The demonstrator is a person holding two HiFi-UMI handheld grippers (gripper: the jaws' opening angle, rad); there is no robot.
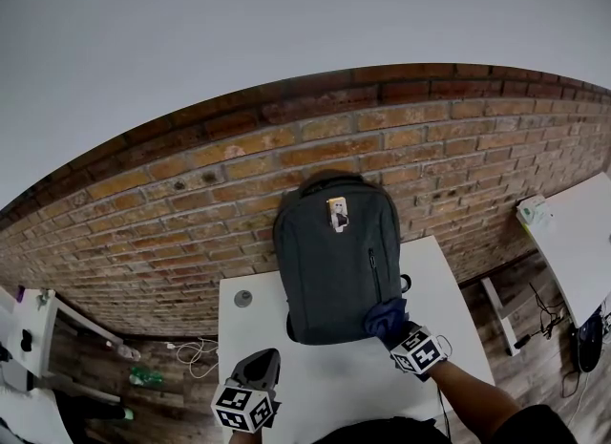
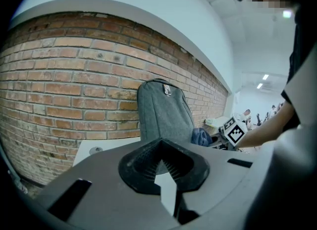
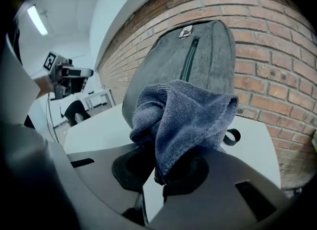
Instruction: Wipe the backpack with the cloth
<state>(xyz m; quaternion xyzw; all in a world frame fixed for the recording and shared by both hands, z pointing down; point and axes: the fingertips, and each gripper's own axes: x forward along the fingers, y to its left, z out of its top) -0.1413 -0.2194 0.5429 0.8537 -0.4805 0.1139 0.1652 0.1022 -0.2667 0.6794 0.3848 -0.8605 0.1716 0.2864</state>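
Observation:
A grey backpack (image 1: 334, 261) stands upright on the white table (image 1: 315, 385), leaning back on the brick wall. It has a small tag near its top. My right gripper (image 1: 396, 329) is shut on a bunched blue cloth (image 1: 385, 316), held at the backpack's lower right corner. In the right gripper view the cloth (image 3: 183, 120) spills over the jaws in front of the backpack (image 3: 198, 56). My left gripper (image 1: 260, 364) hovers over the table's front left, short of the backpack (image 2: 163, 115). Its jaws are shut with nothing between them.
The brick wall (image 1: 191, 203) runs behind the table. A round grommet (image 1: 243, 298) sits in the table's back left. A black strap loop (image 3: 232, 136) lies by the backpack's base. Another white table (image 1: 573, 242) stands to the right. Cables (image 1: 196, 351) lie on the floor at left.

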